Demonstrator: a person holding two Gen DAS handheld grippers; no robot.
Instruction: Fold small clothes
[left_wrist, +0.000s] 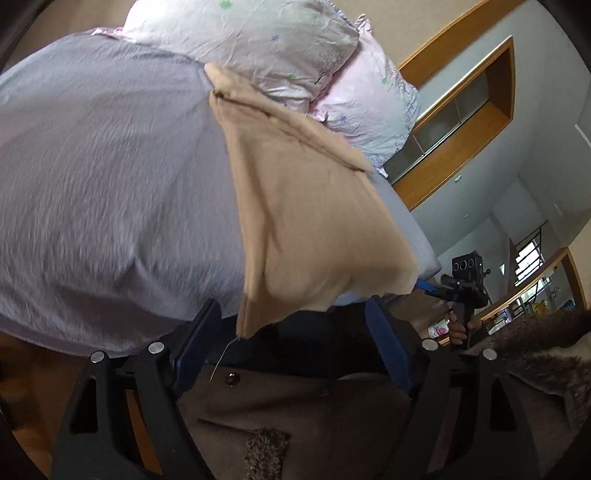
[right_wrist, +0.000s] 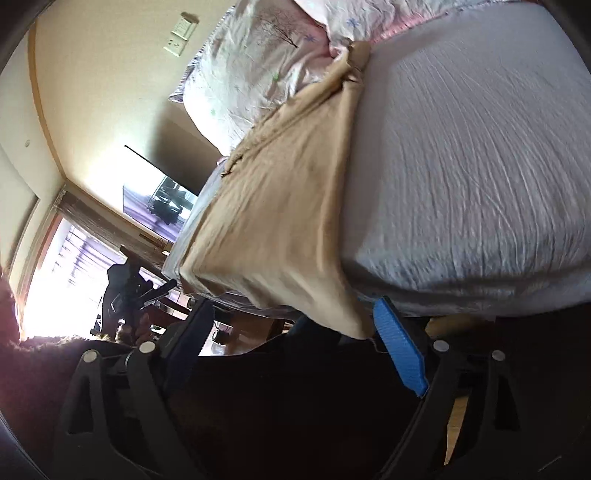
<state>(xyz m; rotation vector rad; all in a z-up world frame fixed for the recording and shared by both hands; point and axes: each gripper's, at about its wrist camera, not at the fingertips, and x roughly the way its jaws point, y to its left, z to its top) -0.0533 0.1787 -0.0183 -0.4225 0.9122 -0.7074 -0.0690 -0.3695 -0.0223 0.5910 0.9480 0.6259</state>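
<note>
Lavender bed sheet (left_wrist: 110, 184) carries a tan garment (left_wrist: 303, 221), no readable writing.

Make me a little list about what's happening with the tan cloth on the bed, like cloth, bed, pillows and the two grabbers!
cloth: tan garment, spread on the bed, near edge hanging toward the grippers
bed: pale lilac sheet, wrinkled
pillows: pink floral bedding heaped at the far end of the cloth
left gripper: open, cloth corner drooping between its fingers
right gripper: open, cloth edge beside its blue finger
folded yet: no visible fold
</note>
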